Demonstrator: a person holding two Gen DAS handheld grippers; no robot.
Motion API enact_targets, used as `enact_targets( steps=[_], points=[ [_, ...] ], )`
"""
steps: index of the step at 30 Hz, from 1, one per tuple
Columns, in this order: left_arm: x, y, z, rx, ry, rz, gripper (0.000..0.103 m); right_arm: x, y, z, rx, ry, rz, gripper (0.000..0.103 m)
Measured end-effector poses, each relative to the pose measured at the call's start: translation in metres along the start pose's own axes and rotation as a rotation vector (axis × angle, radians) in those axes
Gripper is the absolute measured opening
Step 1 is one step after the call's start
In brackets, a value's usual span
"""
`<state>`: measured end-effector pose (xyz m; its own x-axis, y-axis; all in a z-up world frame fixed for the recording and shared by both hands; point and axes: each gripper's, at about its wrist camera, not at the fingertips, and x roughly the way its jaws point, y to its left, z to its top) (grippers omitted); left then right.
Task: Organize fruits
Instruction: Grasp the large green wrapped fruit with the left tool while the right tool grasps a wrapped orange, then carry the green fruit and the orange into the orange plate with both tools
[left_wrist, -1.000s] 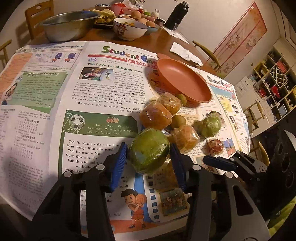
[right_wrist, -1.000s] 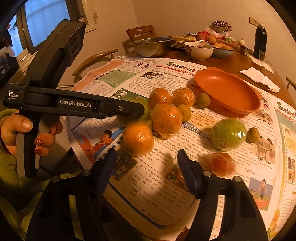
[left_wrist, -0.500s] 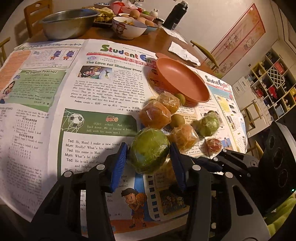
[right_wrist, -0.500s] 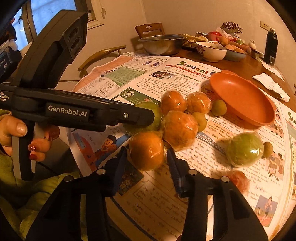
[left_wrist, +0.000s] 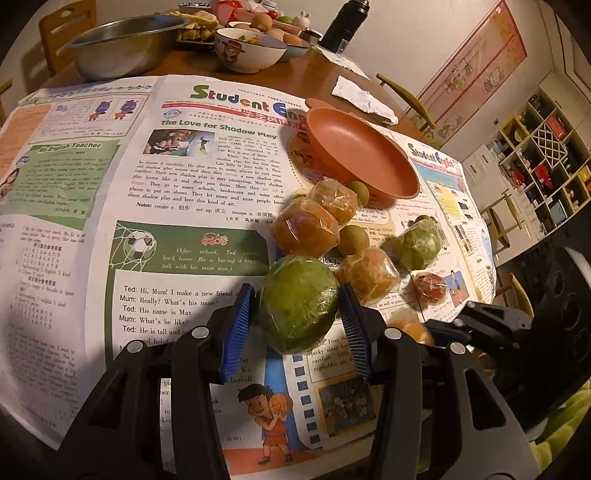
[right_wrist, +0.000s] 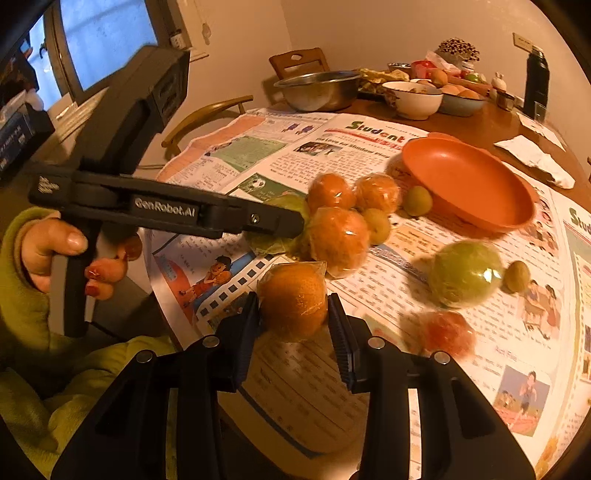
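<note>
Black tool (right_wrist: 293, 332), blue ridged pads (left_wrist: 238, 332), apparently fleecy green sleeve (right_wrist: 18, 295).

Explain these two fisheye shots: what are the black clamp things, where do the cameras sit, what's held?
No robot here: a person holds a trigger-operated two-finger gripper in each hand, with a camera on each looking along its fingers. The left wrist view shows the left gripper closed on a large green plastic-wrapped fruit. The right wrist view shows the right gripper, whose jaws have just closed on a wrapped orange; the left tool and the person's hand appear at its left. More wrapped fruits lie on the newspaper-covered table beside an empty orange plastic plate.
</note>
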<state>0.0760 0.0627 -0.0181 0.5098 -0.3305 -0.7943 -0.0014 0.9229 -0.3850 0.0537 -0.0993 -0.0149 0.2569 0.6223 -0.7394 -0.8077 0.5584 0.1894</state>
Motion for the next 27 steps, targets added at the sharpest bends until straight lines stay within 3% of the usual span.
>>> enact_targets(
  steps=[9,15,27],
  points=[
    [0.000,-0.010,-0.001,0.032,-0.008,0.028,0.038,-0.027,-0.022,0.004,0.053,-0.076,-0.036,0.036],
    [-0.014,-0.019,0.002,0.045,-0.054,0.033,0.038,-0.042,-0.041,0.013,0.075,-0.130,-0.073,0.036],
    [-0.018,-0.025,0.041,0.057,-0.100,0.049,0.038,-0.060,-0.090,0.030,0.143,-0.200,-0.141,0.036]
  ],
)
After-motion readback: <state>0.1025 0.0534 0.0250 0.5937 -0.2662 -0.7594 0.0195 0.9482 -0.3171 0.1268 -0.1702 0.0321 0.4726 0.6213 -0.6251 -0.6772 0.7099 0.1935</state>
